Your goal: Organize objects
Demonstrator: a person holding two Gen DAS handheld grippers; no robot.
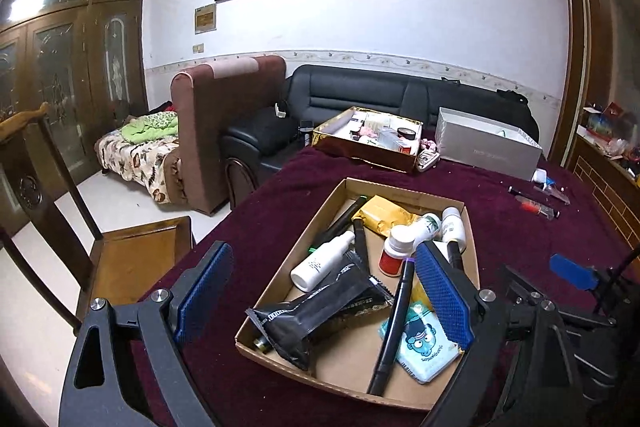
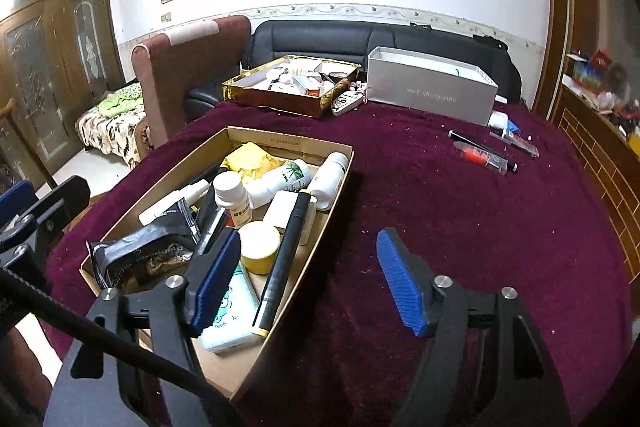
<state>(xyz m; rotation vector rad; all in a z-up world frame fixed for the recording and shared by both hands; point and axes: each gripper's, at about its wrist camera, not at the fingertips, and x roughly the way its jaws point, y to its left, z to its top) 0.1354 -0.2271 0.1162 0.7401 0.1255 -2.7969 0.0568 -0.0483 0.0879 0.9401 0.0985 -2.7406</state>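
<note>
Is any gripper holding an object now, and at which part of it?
Nothing is held. The left gripper and the right gripper both stand open above the cardboard box, with no object pressed between their blue pads.

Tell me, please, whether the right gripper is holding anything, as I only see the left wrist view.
Observer: No. The right gripper is open and empty, one finger over the shallow brown cardboard box, the other over the dark red velvet cloth.
Operator: Thanks. What is my left gripper hiding in that box?
Observer: A round yellow tub with a cream lid, next to the long black pen.
</note>
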